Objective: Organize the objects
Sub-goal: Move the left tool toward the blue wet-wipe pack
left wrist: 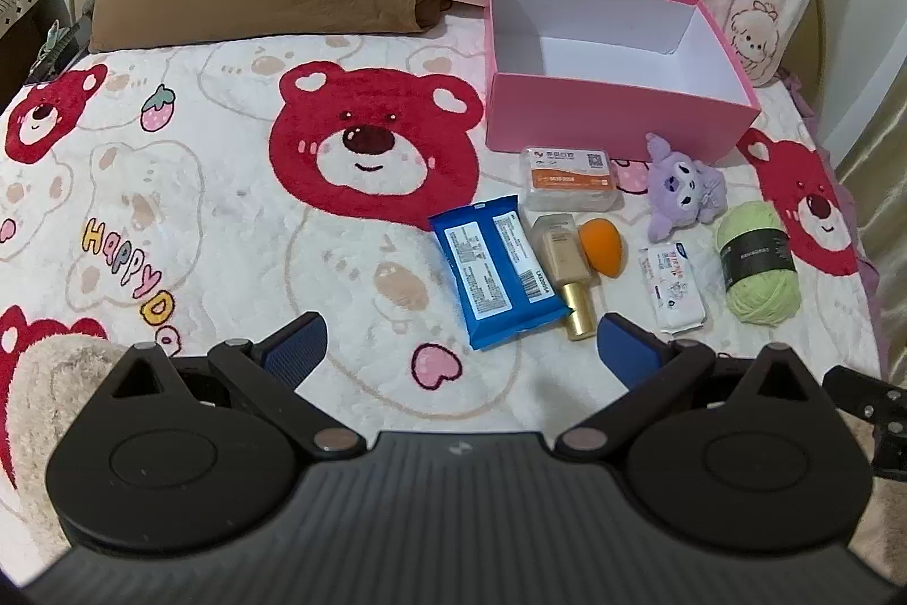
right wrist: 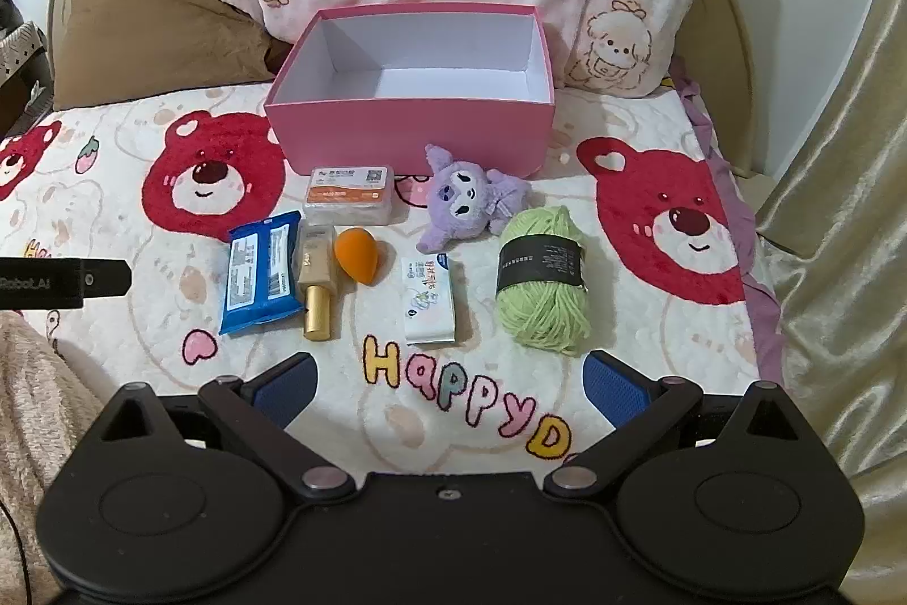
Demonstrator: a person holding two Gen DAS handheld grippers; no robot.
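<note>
Pink box [right wrist: 408, 134] empty; nothing packed yet. Seven items, wipes pack [right wrist: 261, 273] to yarn skein [right wrist: 541, 279], lie before it. Left gripper [left wrist: 462, 350] and right gripper [right wrist: 448, 384] spread wide, holding nothing.

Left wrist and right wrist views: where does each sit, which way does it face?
Left wrist: on the left tongs, angled down at the bed, items right of centre; own open blue pads, plus a bit of the other rig at the right edge.
Right wrist: on the right tongs, angled down, pink box centred; own open pads, other rig at the left edge.
Shared: pink box, green yarn, purple plush.
</note>
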